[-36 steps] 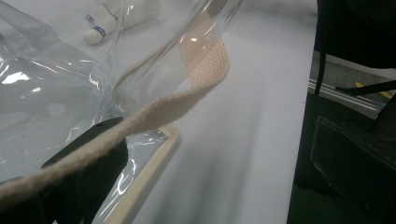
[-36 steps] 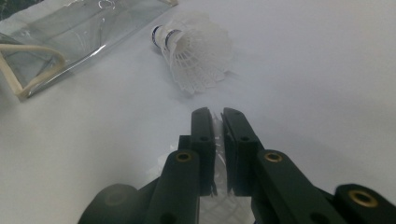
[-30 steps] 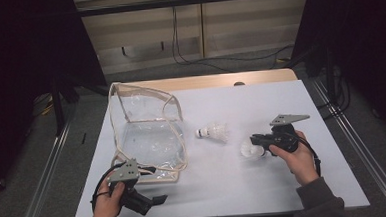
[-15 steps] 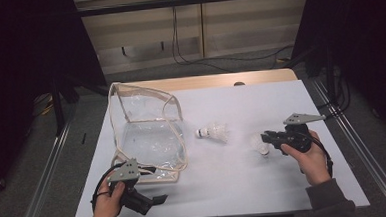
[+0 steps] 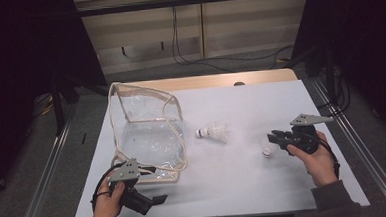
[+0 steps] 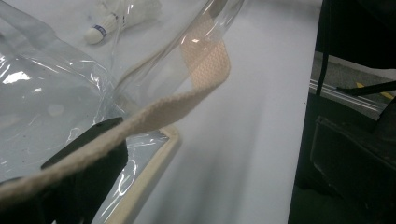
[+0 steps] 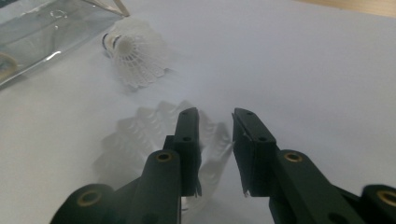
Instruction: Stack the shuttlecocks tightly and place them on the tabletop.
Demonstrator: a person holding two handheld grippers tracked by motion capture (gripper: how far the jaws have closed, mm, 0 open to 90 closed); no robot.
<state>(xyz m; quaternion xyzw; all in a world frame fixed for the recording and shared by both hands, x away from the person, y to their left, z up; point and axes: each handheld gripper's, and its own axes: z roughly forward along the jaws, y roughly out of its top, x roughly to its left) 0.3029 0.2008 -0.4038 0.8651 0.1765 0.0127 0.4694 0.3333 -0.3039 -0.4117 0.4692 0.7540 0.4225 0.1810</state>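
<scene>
Shuttlecocks are seen on the white table (image 5: pixel 244 176): one shuttlecock (image 5: pixel 216 133) lies on its side at the centre of the high view, and a second shuttlecock (image 5: pixel 268 150) lies right of centre, just in front of the right gripper (image 5: pixel 277 139). In the right gripper view the jaws have just been opening and stand parted with a gap between them; the second shuttlecock (image 7: pixel 140 135) lies on the table just under and beyond the tips, not pressed by the pads. A clear bag (image 5: pixel 147 131) with cream edging is stood at the left of centre in the high view. The left gripper (image 5: pixel 153 200) is held at the lower left, and in the left gripper view its cream strap (image 6: pixel 154 114) is clamped across the dark jaw.
</scene>
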